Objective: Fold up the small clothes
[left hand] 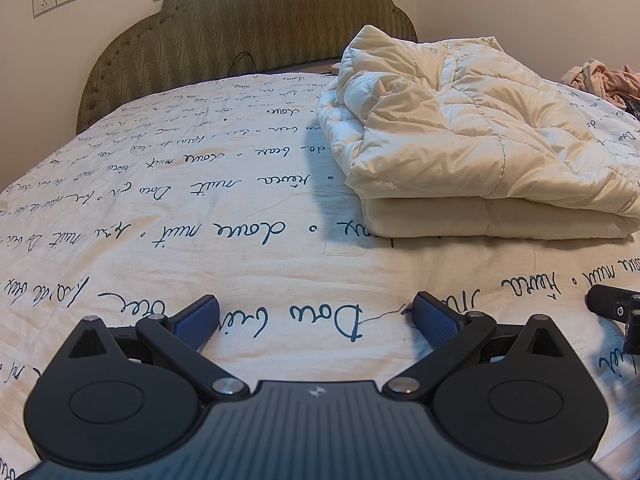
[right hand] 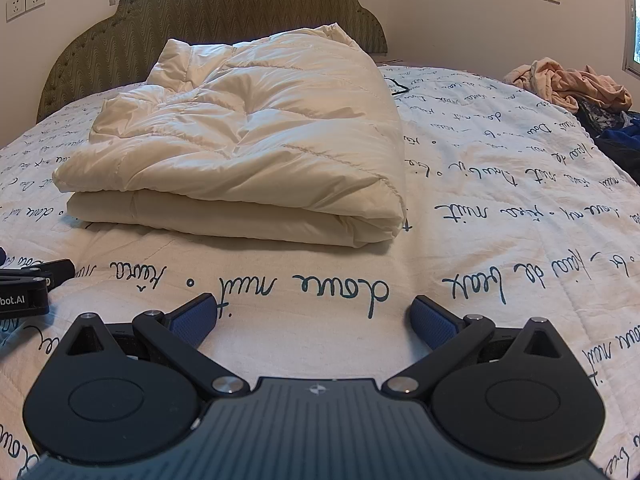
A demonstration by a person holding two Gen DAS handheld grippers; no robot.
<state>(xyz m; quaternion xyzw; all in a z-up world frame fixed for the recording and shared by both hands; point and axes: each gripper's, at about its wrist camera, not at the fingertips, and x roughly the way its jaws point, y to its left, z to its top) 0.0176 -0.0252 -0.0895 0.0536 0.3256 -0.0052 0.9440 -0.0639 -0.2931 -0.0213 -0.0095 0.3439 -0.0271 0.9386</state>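
Note:
A heap of small clothes, beige and pink with dark blue pieces beside it, lies at the far right edge of the bed; it also shows in the left wrist view. My left gripper is open and empty, low over the bedspread near the front. My right gripper is open and empty, also low over the bedspread, to the right of the left one. Both are well short of the clothes. Part of the right gripper shows in the left wrist view, and part of the left gripper in the right wrist view.
A folded cream quilted duvet lies in the middle of the bed, ahead of both grippers. The bedspread is white with dark handwriting print. An olive padded headboard stands at the far end against the wall.

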